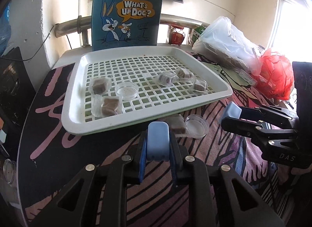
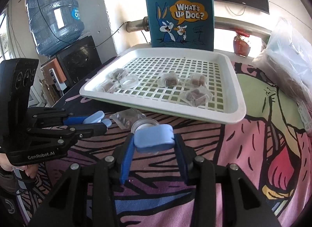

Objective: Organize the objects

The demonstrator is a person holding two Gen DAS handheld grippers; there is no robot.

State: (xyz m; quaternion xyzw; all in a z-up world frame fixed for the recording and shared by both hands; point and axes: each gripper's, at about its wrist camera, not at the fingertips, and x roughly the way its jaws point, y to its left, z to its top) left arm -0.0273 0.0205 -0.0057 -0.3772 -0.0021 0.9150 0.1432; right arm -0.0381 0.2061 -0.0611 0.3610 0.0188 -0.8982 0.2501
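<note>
Wrapped snack (image 1: 177,125) beyond closed hand-held gripper (image 1: 158,142).

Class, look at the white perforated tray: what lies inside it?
Inside the white tray: five clear-wrapped brown cubes, such as one, and an empty clear round dish. A green layer shows beneath the holes; the rest underneath is hidden.

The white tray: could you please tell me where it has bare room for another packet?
The white tray is bare along its back rows near the blue tote bag and in the right back corner. The wrapped packets and clear dish crowd its front half.
</note>
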